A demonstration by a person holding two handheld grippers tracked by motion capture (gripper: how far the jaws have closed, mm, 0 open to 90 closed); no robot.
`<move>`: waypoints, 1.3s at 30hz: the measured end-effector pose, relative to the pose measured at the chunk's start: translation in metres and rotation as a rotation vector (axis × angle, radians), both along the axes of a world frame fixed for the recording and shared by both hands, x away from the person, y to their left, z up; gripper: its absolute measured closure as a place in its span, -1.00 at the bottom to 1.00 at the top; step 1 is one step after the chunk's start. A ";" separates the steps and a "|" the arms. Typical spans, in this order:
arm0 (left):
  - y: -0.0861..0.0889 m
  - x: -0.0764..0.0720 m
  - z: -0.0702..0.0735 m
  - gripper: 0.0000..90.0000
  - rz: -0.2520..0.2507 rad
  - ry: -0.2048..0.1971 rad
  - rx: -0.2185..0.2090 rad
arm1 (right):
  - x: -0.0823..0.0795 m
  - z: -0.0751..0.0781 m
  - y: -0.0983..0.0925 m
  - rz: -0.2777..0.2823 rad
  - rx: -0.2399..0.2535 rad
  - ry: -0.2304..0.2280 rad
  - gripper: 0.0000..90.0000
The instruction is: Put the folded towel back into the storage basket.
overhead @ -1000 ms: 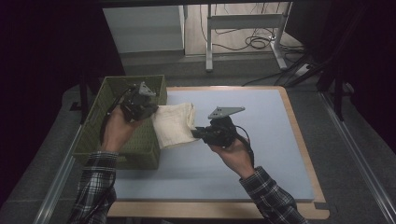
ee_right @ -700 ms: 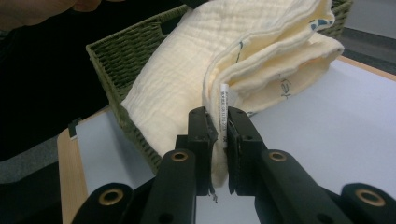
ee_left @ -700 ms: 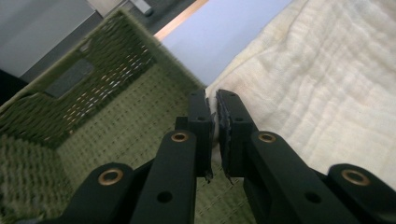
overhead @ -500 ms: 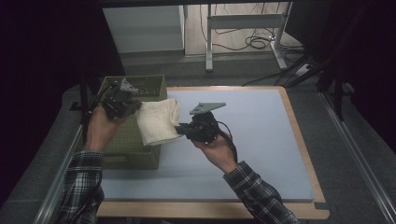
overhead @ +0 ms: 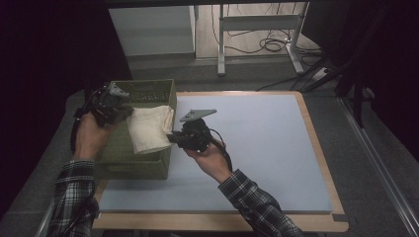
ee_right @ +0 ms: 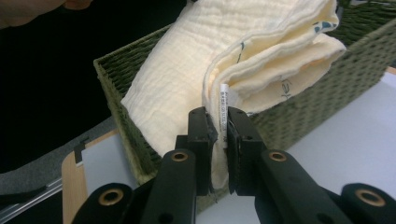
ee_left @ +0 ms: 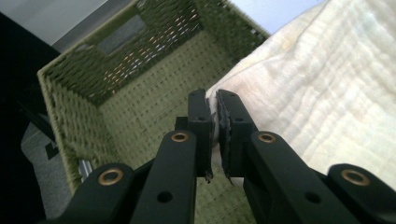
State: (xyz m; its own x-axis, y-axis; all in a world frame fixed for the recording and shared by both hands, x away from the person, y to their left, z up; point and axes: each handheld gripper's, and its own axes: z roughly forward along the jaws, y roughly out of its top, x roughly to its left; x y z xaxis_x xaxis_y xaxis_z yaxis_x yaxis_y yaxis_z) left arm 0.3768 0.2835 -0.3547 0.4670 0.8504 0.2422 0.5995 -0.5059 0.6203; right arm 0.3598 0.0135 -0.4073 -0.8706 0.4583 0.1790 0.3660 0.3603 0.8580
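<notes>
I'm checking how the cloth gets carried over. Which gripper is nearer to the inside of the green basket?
Left. The left gripper holds the cream cloth above the green basket opening. The right gripper grips the cloth's other end outside the basket's wall, over the blue mat.

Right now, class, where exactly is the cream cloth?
In the high view the folded cream cloth hangs over the right rim of the green basket at the table's left, held between the left gripper and right gripper.
</notes>
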 end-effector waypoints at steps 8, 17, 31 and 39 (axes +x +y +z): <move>0.018 -0.004 -0.008 0.88 0.035 0.009 0.006 | -0.003 -0.010 0.025 0.012 -0.009 0.007 0.80; 0.036 -0.008 -0.021 0.88 0.072 0.027 0.010 | -0.009 -0.023 0.052 0.026 -0.025 0.018 0.79; 0.039 -0.005 -0.050 0.88 0.065 0.073 0.013 | -0.016 -0.047 0.074 0.021 -0.076 0.040 0.77; 0.029 -0.001 -0.062 0.87 0.046 0.092 0.017 | -0.019 -0.050 0.073 0.013 -0.094 0.043 0.75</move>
